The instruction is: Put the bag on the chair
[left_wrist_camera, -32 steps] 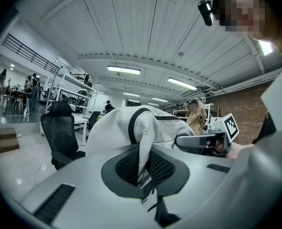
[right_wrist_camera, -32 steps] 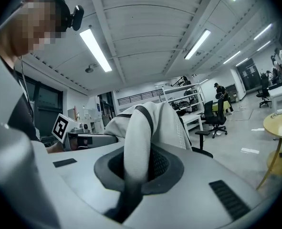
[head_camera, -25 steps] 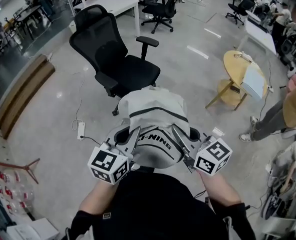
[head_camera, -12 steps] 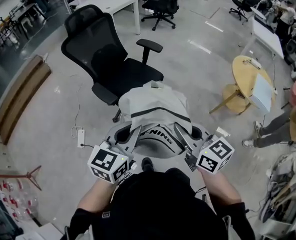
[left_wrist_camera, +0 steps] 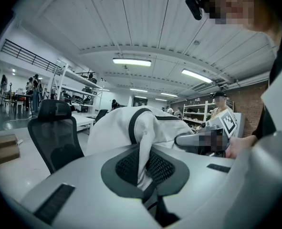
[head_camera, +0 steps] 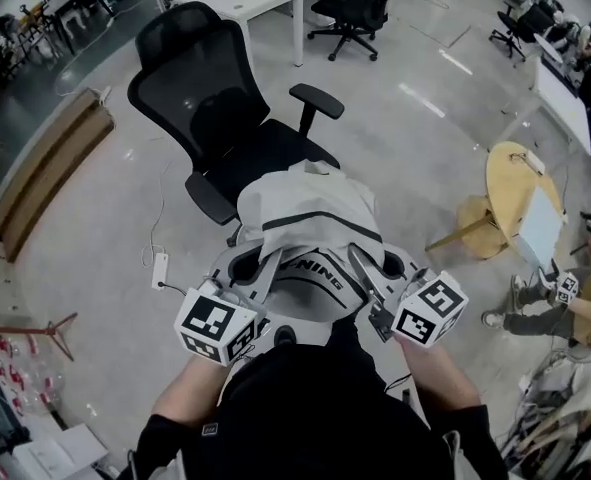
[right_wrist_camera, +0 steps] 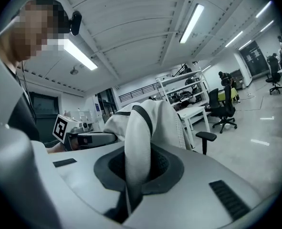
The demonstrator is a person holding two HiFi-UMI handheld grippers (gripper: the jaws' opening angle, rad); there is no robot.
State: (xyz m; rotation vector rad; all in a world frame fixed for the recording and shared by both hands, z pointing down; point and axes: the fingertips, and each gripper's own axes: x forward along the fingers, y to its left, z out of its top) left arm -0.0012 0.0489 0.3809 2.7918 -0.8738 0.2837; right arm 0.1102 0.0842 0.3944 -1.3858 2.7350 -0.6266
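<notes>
The hall is bright and evenly lit from overhead: a ceiling light strip (left_wrist_camera: 131, 61) glows white in the left gripper view, and a longer ceiling strip (right_wrist_camera: 193, 23) does so in the right gripper view. In the head view the glossy floor (head_camera: 105, 228) shows pale streaks of glare right of the chair (head_camera: 230, 118); shadows there are faint and soft. The white bag (head_camera: 310, 218) is bright, not blown out. Both gripper views are strongly fisheye with black corners, and the left gripper (left_wrist_camera: 148, 190) and right gripper (right_wrist_camera: 129, 190) look soft near the lens.
</notes>
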